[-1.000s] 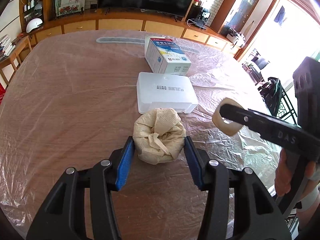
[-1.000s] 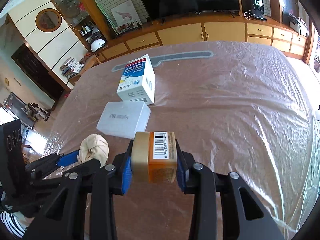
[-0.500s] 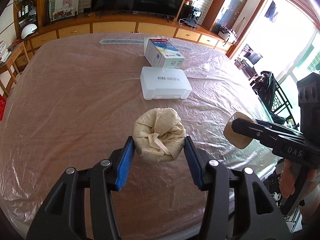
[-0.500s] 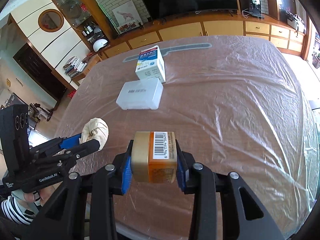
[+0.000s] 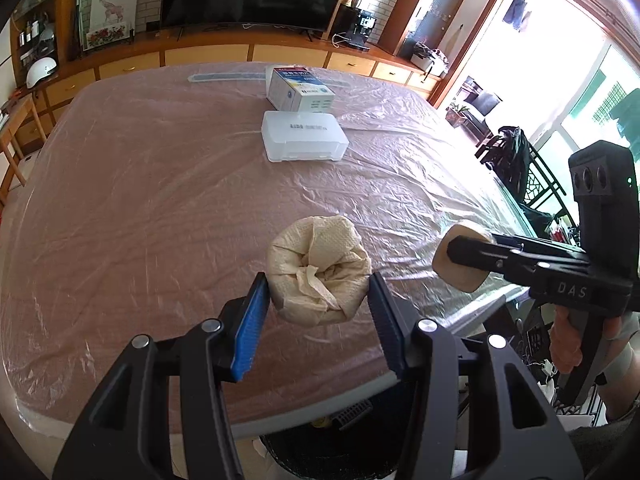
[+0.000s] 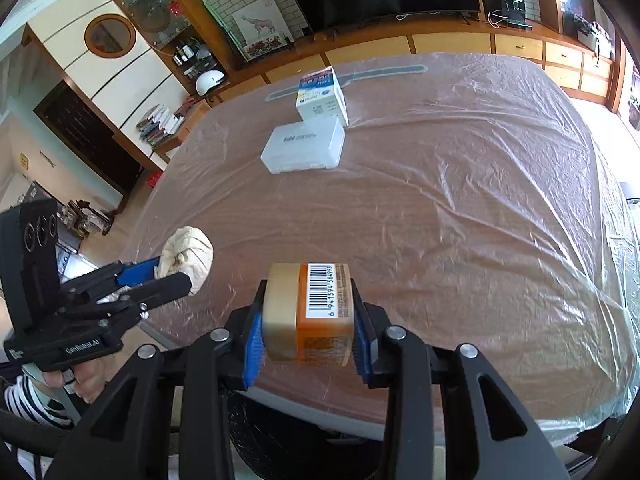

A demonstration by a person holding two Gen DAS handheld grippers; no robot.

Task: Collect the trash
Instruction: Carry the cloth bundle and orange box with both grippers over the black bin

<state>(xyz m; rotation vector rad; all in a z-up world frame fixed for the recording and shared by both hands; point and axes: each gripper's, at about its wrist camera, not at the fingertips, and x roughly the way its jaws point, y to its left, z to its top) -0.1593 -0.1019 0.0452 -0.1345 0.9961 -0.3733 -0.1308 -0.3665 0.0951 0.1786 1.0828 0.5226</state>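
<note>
Crumpled paper wad [image 5: 318, 270] pinched by left hand-held gripper [image 5: 316, 312]; only right view shows right hand-held gripper [image 6: 308, 330] clamping barcoded jar [image 6: 310, 312].

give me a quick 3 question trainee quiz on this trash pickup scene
1. What does the left gripper hold?
2. True or false: the right gripper is empty.
3. Which lies nearer the grippers: A) the clear plastic case, B) the white carton?

Key
1. A crumpled paper wad.
2. False; it clamps a small jar with a gold lid and barcode label.
3. A.
</note>
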